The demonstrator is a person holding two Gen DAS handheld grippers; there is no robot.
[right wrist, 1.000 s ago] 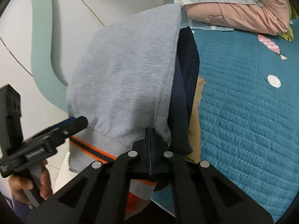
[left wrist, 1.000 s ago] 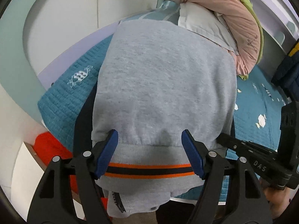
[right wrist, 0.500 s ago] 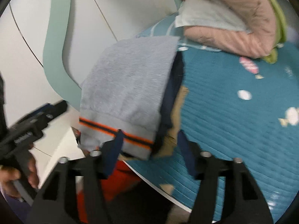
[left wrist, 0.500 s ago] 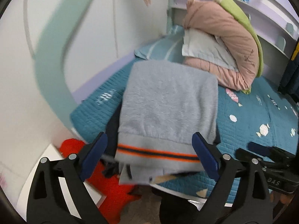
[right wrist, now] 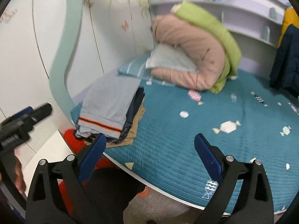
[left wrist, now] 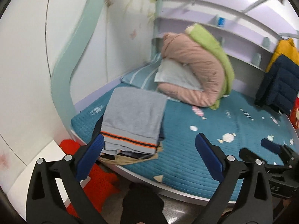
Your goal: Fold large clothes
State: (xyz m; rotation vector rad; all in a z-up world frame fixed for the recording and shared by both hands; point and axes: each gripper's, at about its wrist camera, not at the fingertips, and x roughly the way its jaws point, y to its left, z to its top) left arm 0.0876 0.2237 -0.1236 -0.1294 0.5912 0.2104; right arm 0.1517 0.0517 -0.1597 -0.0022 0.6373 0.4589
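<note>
A folded grey sweatshirt (left wrist: 133, 114) with an orange and dark hem stripe lies on top of a stack of folded clothes at the near left corner of the teal bed (left wrist: 214, 149). It also shows in the right wrist view (right wrist: 110, 100). My left gripper (left wrist: 149, 156) is open and empty, pulled back off the bed edge. My right gripper (right wrist: 150, 157) is open and empty, also back from the bed. The right gripper shows at the right of the left wrist view (left wrist: 274, 149). The left gripper shows at the left of the right wrist view (right wrist: 24, 119).
A pink and green rolled duvet (left wrist: 198, 69) and a pale pillow (left wrist: 175, 76) lie at the head of the bed. A navy and yellow jacket (left wrist: 280, 82) hangs at the right. A red object (left wrist: 97, 179) sits on the floor beside the bed. A curved white wall is on the left.
My right gripper let go of the grey sweatshirt and opened. Both grippers drew back from the stack, which now lies still on the bed corner.
</note>
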